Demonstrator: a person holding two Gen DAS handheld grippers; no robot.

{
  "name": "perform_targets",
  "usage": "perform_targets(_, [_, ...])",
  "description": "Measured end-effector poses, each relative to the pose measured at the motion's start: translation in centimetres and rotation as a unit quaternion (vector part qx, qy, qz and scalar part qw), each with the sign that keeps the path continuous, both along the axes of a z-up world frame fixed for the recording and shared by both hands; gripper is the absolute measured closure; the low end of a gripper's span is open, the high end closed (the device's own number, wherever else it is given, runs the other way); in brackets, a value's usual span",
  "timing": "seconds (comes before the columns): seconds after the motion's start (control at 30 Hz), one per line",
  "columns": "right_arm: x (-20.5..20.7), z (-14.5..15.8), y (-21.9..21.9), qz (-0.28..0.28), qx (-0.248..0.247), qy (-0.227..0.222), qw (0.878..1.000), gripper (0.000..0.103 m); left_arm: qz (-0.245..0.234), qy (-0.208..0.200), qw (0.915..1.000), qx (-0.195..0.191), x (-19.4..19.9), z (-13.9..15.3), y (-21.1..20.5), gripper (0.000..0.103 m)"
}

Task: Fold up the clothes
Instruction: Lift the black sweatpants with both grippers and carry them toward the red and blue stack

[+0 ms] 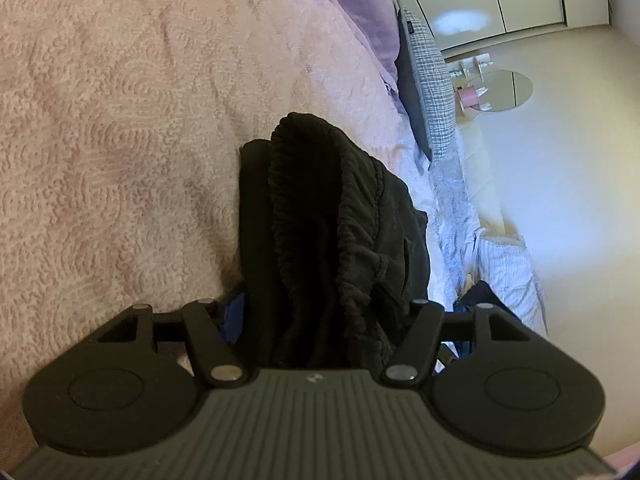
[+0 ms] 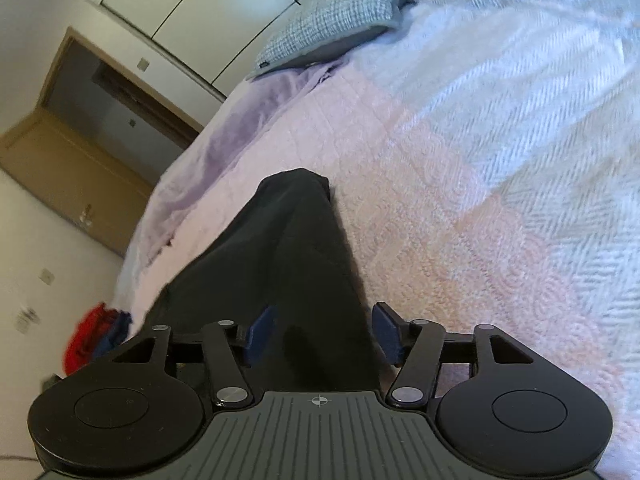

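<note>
Black trousers (image 1: 328, 216) bunched between the fingers of the left gripper (image 1: 320, 312), elastic gathered waistband (image 1: 304, 168) standing up just past the tips; fingers narrow, clamped on the cloth, pads mostly buried in it. Pink textured bedspread (image 1: 120, 120) filling the left and far side of that view. Purple blanket (image 1: 360, 4) at the far edge, grey checked pillow (image 1: 430, 80) to the right of it, round mirror (image 1: 502, 90) on the floor beyond. Striped pale-blue cloth (image 1: 508, 264) hanging off the bed's right edge.

Seen from the right wrist, same trousers (image 2: 288, 264) as a long dark leg running from the right gripper (image 2: 322, 336) out across the bedspread (image 2: 420, 208). Blue finger pads (image 2: 262, 334) set on either side of the fabric, moderately apart; grip on the cloth impossible to confirm. White herringbone cover (image 2: 540, 100) to the right, pillow (image 2: 340, 20) far, open wooden door (image 2: 80, 168) left, red cloth (image 2: 86, 340) on the floor near left.
</note>
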State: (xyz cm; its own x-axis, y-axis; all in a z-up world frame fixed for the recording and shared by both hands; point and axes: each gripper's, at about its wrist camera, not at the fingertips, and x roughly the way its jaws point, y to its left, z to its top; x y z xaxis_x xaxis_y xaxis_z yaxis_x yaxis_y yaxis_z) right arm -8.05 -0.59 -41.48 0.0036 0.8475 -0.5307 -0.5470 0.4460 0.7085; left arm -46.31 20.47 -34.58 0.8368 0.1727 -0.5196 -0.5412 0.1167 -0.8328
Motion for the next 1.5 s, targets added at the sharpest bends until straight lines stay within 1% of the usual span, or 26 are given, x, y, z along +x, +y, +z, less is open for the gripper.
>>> perform_targets(0.03, [0.2,-0.3,0.0,-0.002,0.003,0.011,1.0,0.041,0.0,-0.001,1.0,0.001,0.0,0.0,0.0,0.052])
perform_targets(0.1, [0.9,-0.8,0.0,-0.002,0.01,0.033,0.999,0.039,-0.005,-0.006,0.9998,0.016,-0.2,0.4,-0.4,0.059])
perform_targets(0.17, [1.5,-1.1,0.2,0.002,0.021,0.053,0.998,0.038,-0.007,-0.012,0.9996,0.026,-0.4,0.5,-0.6,0.059])
perform_targets(0.2, [1.8,-1.3,0.3,0.004,0.029,0.062,0.998,0.036,-0.006,-0.013,0.9996,0.022,-0.5,0.1,-0.6,0.059])
perform_targets(0.23, [2.2,-1.4,0.4,0.007,0.037,0.071,0.997,0.032,-0.003,-0.016,0.9997,0.017,-0.6,-0.2,-0.5,0.057])
perform_targets(0.3, [2.9,-1.7,0.7,0.012,0.048,0.086,0.995,0.028,0.001,-0.021,0.9997,0.01,-0.7,-0.6,-0.3,0.056])
perform_targets(0.4, [3.8,-2.4,1.5,0.019,0.05,0.111,0.992,0.028,0.001,-0.011,0.9996,0.024,-0.5,-0.2,-0.7,0.059])
perform_targets(0.47, [4.1,-2.9,1.9,0.028,0.048,0.119,0.991,0.028,0.003,-0.008,0.9996,0.029,-0.5,0.1,-0.8,0.06])
perform_targets(0.67, [4.5,-3.9,3.1,0.061,0.056,0.134,0.988,0.028,0.01,-0.006,0.9996,0.024,-0.7,0.1,-0.9,0.061])
perform_targets(0.7, [4.5,-4.1,3.3,0.065,0.056,0.138,0.987,0.029,0.011,-0.006,0.9996,0.023,-0.7,0.1,-0.9,0.061])
perform_targets(0.73, [4.6,-4.4,3.6,0.07,0.055,0.142,0.986,0.037,0.012,-0.006,0.9997,0.023,-0.7,0.1,-0.9,0.061])
perform_targets(0.77, [4.6,-4.7,4.0,0.074,0.049,0.143,0.986,0.042,0.013,-0.006,0.9997,0.022,-0.6,0.1,-0.9,0.061])
perform_targets(0.8, [4.6,-5.0,4.4,0.077,0.043,0.145,0.986,0.055,0.014,-0.006,0.9997,0.021,-0.6,0.1,-0.9,0.061])
perform_targets(0.83, [4.6,-5.1,4.3,0.077,0.042,0.146,0.985,0.061,0.014,-0.006,0.9997,0.02,-0.6,0.1,-0.9,0.061])
perform_targets(0.87, [4.6,-5.2,4.3,0.078,0.041,0.147,0.985,0.063,0.014,-0.005,0.9997,0.021,-0.5,0.2,-0.9,0.061])
perform_targets(0.93, [4.6,-5.3,4.3,0.079,0.038,0.148,0.985,0.071,0.011,-0.003,0.9996,0.028,-0.4,0.4,-1.1,0.065])
perform_targets(1.0, [4.1,-4.7,3.9,0.077,0.035,0.139,0.987,0.078,0.011,-0.003,0.9994,0.032,-0.4,0.6,-1.2,0.068])
perform_targets(1.03, [4.0,-4.3,3.7,0.072,0.037,0.144,0.986,0.081,0.012,-0.004,0.9993,0.035,-0.5,0.8,-1.4,0.069])
perform_targets(1.13, [3.1,-2.6,2.6,0.068,0.054,0.149,0.985,0.082,0.019,-0.017,0.9988,0.043,-1.1,1.8,-1.9,0.07])
perform_targets(1.27, [1.3,0.0,1.0,0.071,0.083,0.149,0.983,0.082,0.022,-0.039,0.997,0.062,-3.8,4.4,-3.6,0.071])
perform_targets(1.4, [-1.9,3.0,-0.4,0.083,0.108,0.145,0.98,0.083,0.034,-0.047,0.9946,0.086,-7.6,7.6,-6.1,0.071])
perform_targets(1.5, [-4.9,4.5,-0.2,0.097,0.119,0.145,0.977,0.083,0.048,-0.046,0.9925,0.102,-11.3,9.4,-8.3,0.07])
